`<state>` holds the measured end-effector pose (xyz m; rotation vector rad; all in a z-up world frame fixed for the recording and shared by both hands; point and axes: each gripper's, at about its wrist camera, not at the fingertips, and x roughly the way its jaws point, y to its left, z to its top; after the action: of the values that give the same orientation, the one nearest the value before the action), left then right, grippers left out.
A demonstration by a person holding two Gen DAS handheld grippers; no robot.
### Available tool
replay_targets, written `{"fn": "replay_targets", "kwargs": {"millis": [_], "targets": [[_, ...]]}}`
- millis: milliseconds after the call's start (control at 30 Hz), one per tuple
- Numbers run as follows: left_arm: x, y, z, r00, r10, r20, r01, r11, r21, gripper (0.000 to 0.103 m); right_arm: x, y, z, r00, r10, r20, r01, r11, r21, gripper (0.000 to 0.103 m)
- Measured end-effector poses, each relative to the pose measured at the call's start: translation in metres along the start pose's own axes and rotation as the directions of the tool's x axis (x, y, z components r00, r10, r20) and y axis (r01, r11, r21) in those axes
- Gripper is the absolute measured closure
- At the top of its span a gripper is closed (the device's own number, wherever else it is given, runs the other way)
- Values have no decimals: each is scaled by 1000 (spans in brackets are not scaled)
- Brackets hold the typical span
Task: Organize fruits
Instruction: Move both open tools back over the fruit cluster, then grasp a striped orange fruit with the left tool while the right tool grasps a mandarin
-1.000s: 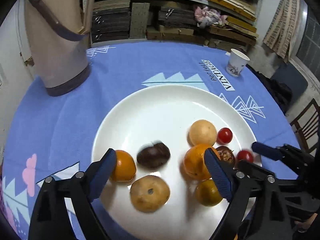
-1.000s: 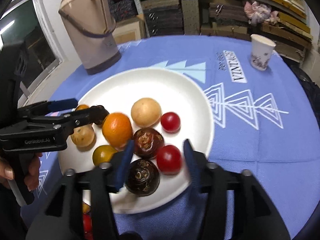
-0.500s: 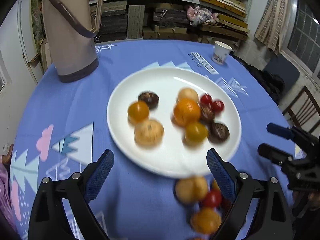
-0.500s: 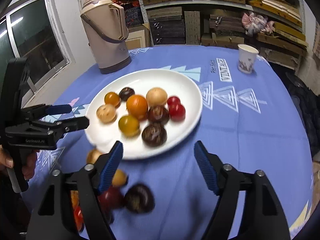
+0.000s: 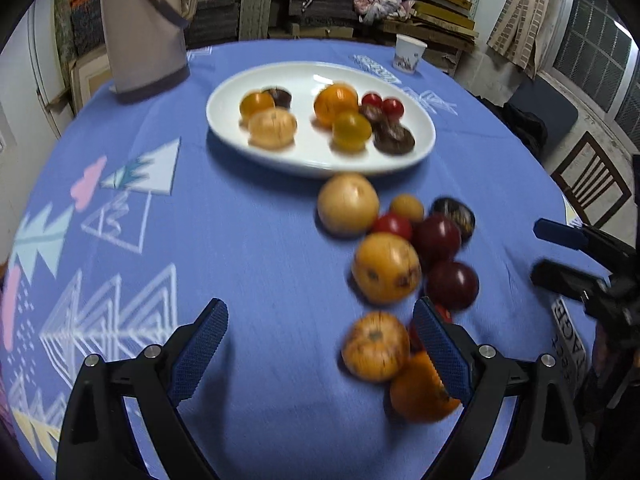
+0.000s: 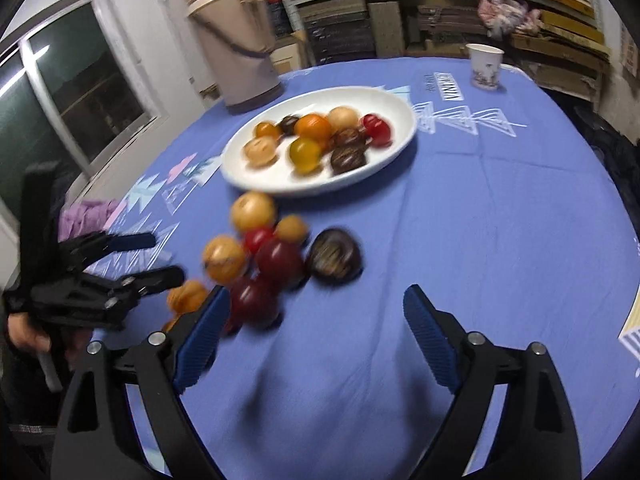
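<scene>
Between spread hand-held grippers (image 5: pixel 320 346) (image 6: pixel 316 330): loose fruit pile (image 5: pixel 386 266); plate (image 5: pixel 256 144), thermos (image 5: pixel 140 32) beyond.

A white plate (image 5: pixel 320 160) carrying fruit occupies the centre of the blue tabletop (image 5: pixel 248 248). A loose fruit cluster (image 5: pixel 400 248) lies on the cloth just in front of the plate's near rim and blocks the direct approach from that side. To the left of the cluster, bare cloth runs from the near edge up to the plate. To the right of the cluster (image 6: pixel 280 256), open cloth extends to the tabletop edge. A thermos jug (image 5: pixel 144 28) stands beyond the plate on the left; a paper cup (image 6: pixel 485 66) stands beyond it on the right, apart from the plate.
</scene>
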<state>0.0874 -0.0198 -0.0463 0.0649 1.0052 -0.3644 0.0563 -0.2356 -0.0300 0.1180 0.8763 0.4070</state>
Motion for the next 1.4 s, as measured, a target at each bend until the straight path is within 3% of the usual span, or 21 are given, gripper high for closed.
{"fn": "replay_targets", "kwargs": {"millis": [200, 300, 400, 567, 667, 900, 1000, 1067, 1133, 1400], "targets": [[18, 1, -5, 997, -62, -48, 60, 997, -41, 9, -3, 6, -19, 999, 18, -28, -18, 1000, -4, 17], [22, 6, -5, 997, -65, -46, 62, 996, -70, 10, -2, 4, -19, 999, 33, -31, -32, 999, 17, 17], [22, 2, -7, 998, -39, -54, 37, 999, -34, 13, -2, 6, -17, 998, 48, -31, -48, 999, 17, 17], [17, 6, -12, 999, 8, -40, -9, 1000, -8, 38, 2, 22, -21, 995, 78, -56, -79, 997, -25, 17], [14, 8, -16, 999, 29, -28, -28, 999, 16, 47, 7, 40, -28, 992, 95, -88, -102, 992, -79, 17], [15, 9, -17, 999, 46, -19, -45, 998, 42, 43, 35, 90, -38, 985, 100, -144, -128, 971, -200, 17], [14, 11, -17, 999, 39, -18, -38, 998, 42, 41, 48, 100, -37, 986, 81, -144, -110, 972, -209, 25], [13, 12, -18, 999, 37, -15, -36, 998, 48, 39, 57, 104, -37, 982, 85, -166, -119, 972, -204, 43], [14, 15, -18, 999, 33, -13, -33, 998, 52, 39, 61, 106, -34, 986, 73, -151, -103, 974, -200, 54], [16, 13, -16, 1000, 18, 9, -19, 998, 55, 40, 63, 101, -30, 983, 92, -156, -120, 977, -178, 58]]}}
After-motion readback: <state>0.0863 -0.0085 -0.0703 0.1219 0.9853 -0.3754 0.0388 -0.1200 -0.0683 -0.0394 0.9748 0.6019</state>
